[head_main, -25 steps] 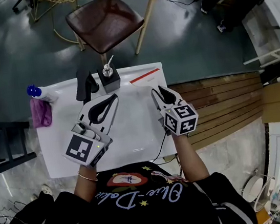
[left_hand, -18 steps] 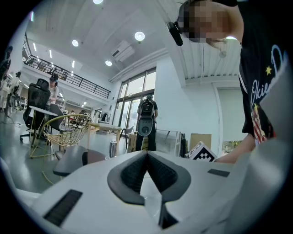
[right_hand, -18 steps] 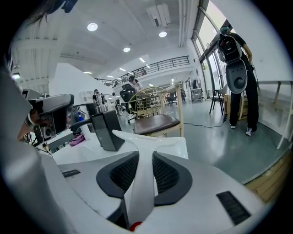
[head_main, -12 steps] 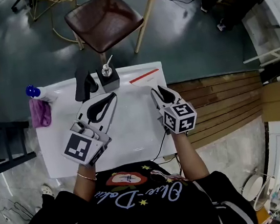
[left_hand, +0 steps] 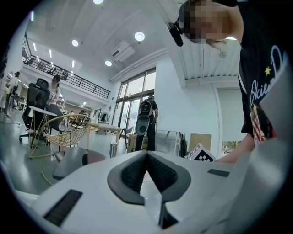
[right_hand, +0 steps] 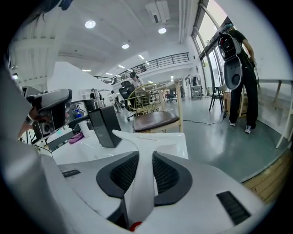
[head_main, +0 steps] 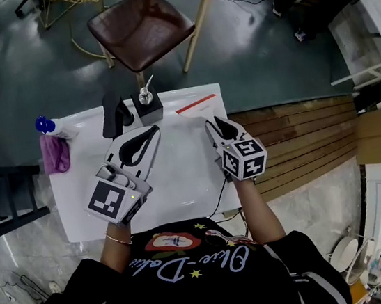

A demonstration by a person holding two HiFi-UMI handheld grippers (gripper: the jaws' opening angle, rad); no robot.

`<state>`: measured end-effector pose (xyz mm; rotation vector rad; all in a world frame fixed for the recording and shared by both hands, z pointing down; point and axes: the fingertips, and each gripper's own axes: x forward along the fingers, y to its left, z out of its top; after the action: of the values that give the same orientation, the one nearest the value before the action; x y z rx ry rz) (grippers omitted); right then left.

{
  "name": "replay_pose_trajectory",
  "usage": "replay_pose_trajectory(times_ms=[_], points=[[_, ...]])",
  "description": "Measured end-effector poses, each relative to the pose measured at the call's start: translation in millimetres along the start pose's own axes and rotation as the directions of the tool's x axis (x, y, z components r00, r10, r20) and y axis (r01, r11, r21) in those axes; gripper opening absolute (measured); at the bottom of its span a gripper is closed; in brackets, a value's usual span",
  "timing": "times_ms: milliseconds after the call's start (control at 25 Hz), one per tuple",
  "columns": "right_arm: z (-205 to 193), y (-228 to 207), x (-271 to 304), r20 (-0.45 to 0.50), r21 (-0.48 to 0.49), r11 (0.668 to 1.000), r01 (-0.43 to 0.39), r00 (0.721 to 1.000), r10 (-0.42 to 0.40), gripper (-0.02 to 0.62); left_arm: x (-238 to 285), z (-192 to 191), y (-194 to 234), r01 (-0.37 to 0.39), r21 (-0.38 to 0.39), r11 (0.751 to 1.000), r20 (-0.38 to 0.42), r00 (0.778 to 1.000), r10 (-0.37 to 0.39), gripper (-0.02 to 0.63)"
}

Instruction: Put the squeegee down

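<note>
Almost nothing has moved since a second ago: both my claws hang over the white table [head_main: 182,191] just where they were, the right one nudged a shade at most.

My right claw [head_main: 216,127] [right_hand: 141,161] is clenched on the squeegee [right_hand: 143,176] [head_main: 198,103], the pads pressing either side of its handle. The cross blade sticks out past the tips, toward 11 o'clock from the claw in the head view, near the table's far edge. Whether the blade already touches the tabletop I cannot tell, white on white.

I judge it to be light, stiff plastic, smooth enough to slide in the pads, with only the blade's edge likely soft. The handle's middle, where I have it, looks like the right place: the wide blade would twist a hold taken farther back.

My right claw tips down at the table from its right side. My left claw [head_main: 147,137] [left_hand: 146,157] is pinched closed on nothing, held roughly level at 9 o'clock from the right one, pointing toward the black dispenser [head_main: 148,107].
</note>
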<state>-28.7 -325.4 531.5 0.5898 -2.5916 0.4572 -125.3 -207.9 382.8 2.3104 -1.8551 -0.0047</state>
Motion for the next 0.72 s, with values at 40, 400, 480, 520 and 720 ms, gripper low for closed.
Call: replay_pose_trajectory(times_ms=[40, 400, 480, 520, 720], points=[[-0.5, -0.1, 0.5, -0.002, 0.000, 1.000, 0.000, 1.000, 0.000, 0.087, -0.1, -0.5, 0.1, 0.000, -0.001, 1.000, -0.002, 1.000, 0.000, 0.015], [-2.3, -0.8, 3.8, -0.020, -0.004, 1.000, -0.002, 1.000, 0.002, 0.087, 0.1, -1.1, 3.0, -0.006, -0.006, 1.000, -0.005, 1.000, 0.006, 0.015], [-2.7, -1.4, 4.1, -0.022, -0.007, 1.000, -0.001, 1.000, 0.001, 0.087, 0.5, -1.3, 2.9, -0.006, -0.007, 1.000, -0.003, 1.000, 0.006, 0.015], [-2.6, -1.7, 4.1, -0.023, -0.008, 1.000, 0.000, 1.000, 0.000, 0.087, 0.6, -1.1, 3.0, -0.007, -0.007, 1.000, -0.002, 1.000, 0.007, 0.015], [-1.7, -1.8, 4.8, -0.028, -0.013, 1.000, 0.000, 1.000, 0.000, 0.087, 0.5, 0.2, 4.9, -0.010, -0.010, 1.000, 0.005, 1.000, 0.010, 0.015]])
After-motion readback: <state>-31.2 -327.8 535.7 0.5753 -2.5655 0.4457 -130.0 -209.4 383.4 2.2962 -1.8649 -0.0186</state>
